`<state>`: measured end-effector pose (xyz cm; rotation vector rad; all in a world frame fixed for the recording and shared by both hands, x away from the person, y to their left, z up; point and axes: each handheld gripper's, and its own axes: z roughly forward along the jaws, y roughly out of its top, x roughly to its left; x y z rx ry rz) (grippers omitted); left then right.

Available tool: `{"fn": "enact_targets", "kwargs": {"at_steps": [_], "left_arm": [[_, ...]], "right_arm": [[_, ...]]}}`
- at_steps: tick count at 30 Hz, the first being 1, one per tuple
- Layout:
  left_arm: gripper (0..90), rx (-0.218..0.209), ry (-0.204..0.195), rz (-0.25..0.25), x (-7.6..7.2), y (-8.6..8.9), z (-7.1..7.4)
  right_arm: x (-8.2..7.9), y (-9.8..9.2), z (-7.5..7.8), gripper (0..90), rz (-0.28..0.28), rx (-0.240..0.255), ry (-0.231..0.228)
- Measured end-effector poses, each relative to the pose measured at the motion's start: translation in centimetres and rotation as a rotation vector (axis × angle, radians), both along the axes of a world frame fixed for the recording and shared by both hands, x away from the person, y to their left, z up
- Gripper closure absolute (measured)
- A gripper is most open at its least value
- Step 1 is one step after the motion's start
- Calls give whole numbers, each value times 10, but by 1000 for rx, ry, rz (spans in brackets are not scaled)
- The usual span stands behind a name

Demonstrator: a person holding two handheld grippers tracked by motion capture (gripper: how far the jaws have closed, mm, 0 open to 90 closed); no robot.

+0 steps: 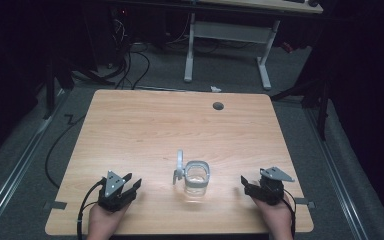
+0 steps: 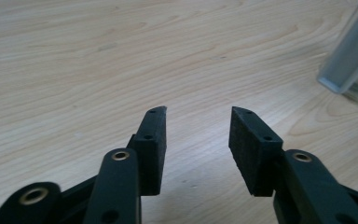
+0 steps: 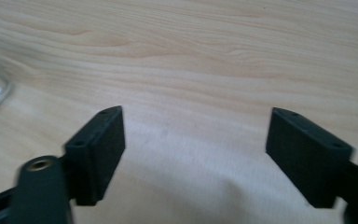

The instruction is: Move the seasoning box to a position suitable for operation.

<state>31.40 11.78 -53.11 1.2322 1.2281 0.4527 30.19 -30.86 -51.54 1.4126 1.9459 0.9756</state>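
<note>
A light wooden desk (image 1: pixel 130 130) is carrying a round dark grommet hole (image 1: pixel 218 105) near its far edge. Beyond it, a white-legged table (image 1: pixel 230 32) is standing on grey floor (image 1: pixel 160 70), with black cables (image 1: pixel 130 65) lying nearby.

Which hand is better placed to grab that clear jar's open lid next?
Left, probably. The lid stands on the clear jar's left side, facing the open left gripper; the right gripper would reach across.
</note>
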Motion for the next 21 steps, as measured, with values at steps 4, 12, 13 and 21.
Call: {"fn": "enact_targets", "kwargs": {"at_steps": [4, 12, 13, 21], "left_arm": [[647, 2, 3, -25, -9, -13, -1], [900, -31, 25, -66, -24, -46, 6], [900, -38, 24, -84, -26, -56, 8], [900, -45, 7, -146, -32, -95, 11]], "right_arm": [[-8, -3, 0, 442, 30, 27, -22], [-6, 1, -6, 607, 76, 94, 10], [-5, 1, -6, 607, 69, 99, 9], [-3, 0, -7, 680, 57, 123, -4]]}}
